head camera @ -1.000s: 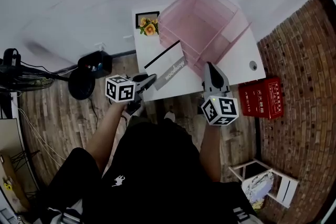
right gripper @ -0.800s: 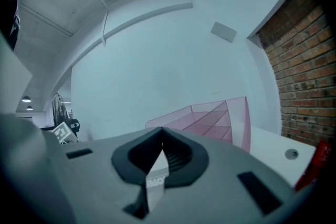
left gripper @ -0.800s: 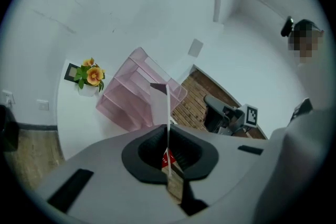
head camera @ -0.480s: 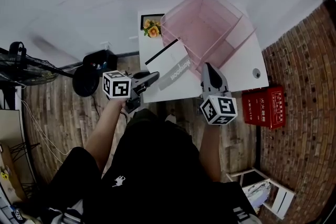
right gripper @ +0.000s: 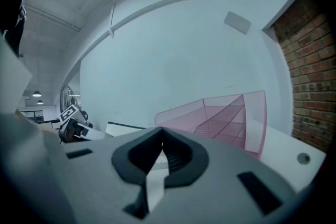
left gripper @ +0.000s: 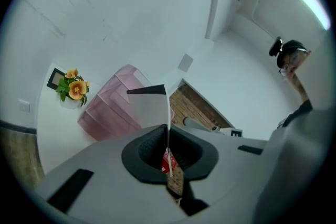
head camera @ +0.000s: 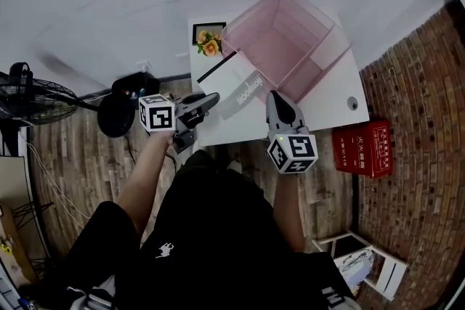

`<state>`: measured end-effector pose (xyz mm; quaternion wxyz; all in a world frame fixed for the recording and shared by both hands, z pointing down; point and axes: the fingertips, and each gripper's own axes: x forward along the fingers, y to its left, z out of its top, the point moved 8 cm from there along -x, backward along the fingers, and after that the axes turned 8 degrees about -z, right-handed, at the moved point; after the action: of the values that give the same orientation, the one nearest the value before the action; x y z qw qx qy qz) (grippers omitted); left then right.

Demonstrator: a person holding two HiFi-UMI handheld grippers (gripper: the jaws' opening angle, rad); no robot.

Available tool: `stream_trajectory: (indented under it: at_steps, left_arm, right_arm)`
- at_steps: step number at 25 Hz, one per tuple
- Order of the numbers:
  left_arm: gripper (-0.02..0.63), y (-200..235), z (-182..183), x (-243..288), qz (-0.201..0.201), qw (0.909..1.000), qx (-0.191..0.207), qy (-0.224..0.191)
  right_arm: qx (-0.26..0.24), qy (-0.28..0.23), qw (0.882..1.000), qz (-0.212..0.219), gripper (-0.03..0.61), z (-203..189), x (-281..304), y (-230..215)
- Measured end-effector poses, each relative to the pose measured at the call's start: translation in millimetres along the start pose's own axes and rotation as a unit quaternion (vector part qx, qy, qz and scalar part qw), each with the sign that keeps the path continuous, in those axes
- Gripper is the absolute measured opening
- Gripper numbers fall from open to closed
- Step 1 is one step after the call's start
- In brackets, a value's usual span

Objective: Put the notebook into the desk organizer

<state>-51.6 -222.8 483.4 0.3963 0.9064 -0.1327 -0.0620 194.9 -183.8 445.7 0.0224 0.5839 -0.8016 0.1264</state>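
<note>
A white notebook (head camera: 234,83) with a black spine hangs tilted over the near left part of a white table (head camera: 320,102), pinched along its near edge by the left gripper (head camera: 213,99), whose jaws are clamped tight on the thin cover. The left gripper view shows the sheet edge-on between the two dark pads, with the cover's pale face rising away to the black spine. The spine end reaches the near left corner of the pink desk organizer (head camera: 325,54), an open-topped tray of see-through walls with stepped compartments; whether the notebook touches it cannot be told. The notebook is not inside the organizer. The right gripper (head camera: 274,95) hovers just beside the notebook's lower right corner, pointing toward the organizer. Its jaws are drawn together at the tips and grip nothing that can be made out; only a pale strip shows through the slit behind the pads, and its own view puts the notebook off to its left. Each gripper carries a cube with square markers, and the person's forearms lead back from them to a dark-clothed body at the bottom of the head view. A small framed picture with orange flowers (head camera: 210,44) stands at the table's far left corner, just beside the organizer. A red box (head camera: 362,149) sits on the floor right of the table against a brick-patterned surface (head camera: 418,105). A fan (head camera: 33,94) stands well apart at the left, over a wooden floor (head camera: 80,163).
</note>
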Motion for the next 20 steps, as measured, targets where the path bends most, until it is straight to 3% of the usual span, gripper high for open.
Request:
stream_trajectory:
  at_steps: [5, 11, 20]
  left_arm:
    - [0.011, 16.3, 0.4, 7.1, 0.009, 0.9999, -0.006, 0.004]
    - [0.011, 36.4, -9.2, 8.5, 0.083, 0.9963, 0.005, 0.023]
    - [0.012, 58.0, -19.1, 19.6, 0.141, 0.9898, -0.015, -0.013]
  right_arm:
    - [-0.001, 0.005, 1.000, -0.006, 0.003, -1.8, 1.6, 1.0]
    - [-0.007, 0.016, 1.000, -0.002, 0.003, -8.2, 3.1, 8.9]
    - [-0.014, 0.033, 0.999, 0.003, 0.003, -20.4, 1.0, 20.7]
